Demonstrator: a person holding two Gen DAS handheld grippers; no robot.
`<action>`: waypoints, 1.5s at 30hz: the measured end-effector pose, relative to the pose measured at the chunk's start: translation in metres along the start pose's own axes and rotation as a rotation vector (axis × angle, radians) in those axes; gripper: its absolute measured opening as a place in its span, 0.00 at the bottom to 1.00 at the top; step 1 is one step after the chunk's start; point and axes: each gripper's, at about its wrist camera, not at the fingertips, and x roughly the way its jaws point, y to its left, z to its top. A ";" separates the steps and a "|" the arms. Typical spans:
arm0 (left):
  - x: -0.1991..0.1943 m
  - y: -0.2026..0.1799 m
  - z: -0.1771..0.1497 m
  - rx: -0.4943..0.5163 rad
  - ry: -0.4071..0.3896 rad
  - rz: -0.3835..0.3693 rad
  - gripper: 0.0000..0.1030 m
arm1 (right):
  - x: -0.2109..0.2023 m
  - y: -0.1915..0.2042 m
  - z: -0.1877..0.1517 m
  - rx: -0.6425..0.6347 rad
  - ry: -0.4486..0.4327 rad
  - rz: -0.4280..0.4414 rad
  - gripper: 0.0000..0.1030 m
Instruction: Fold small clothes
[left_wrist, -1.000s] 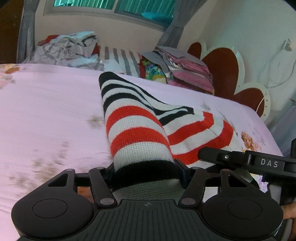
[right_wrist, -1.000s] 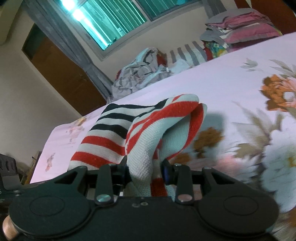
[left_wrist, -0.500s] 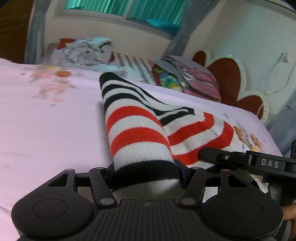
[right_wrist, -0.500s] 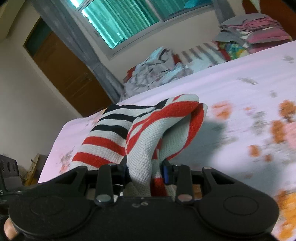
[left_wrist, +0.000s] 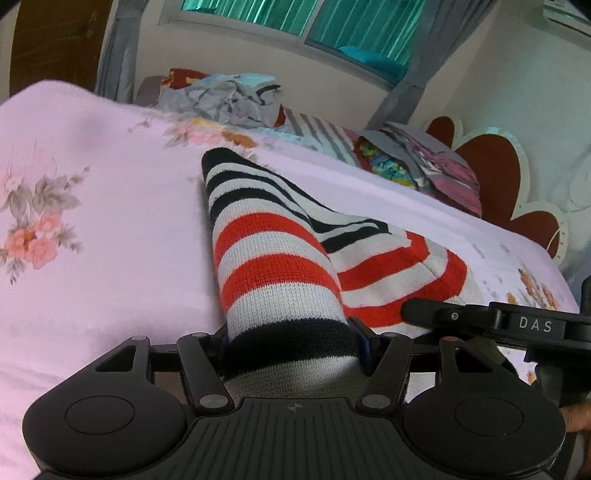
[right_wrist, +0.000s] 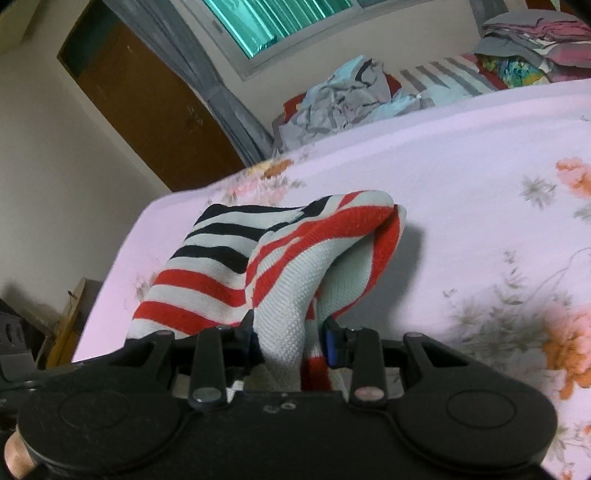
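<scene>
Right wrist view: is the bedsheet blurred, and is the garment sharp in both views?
Right wrist view: the floral bedsheet smears near the lower right, striped knit garment sharp. Left wrist view: garment crisp, sheet slightly soft.
</scene>
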 end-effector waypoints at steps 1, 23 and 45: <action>0.005 0.005 -0.003 -0.005 0.005 -0.001 0.61 | 0.004 -0.002 -0.001 0.001 0.010 -0.009 0.32; 0.010 0.027 0.019 -0.093 -0.032 -0.002 0.79 | 0.011 -0.030 0.024 0.134 0.004 -0.027 0.51; 0.034 0.019 0.022 -0.043 0.000 0.117 0.80 | 0.021 -0.004 0.015 -0.042 -0.084 -0.257 0.28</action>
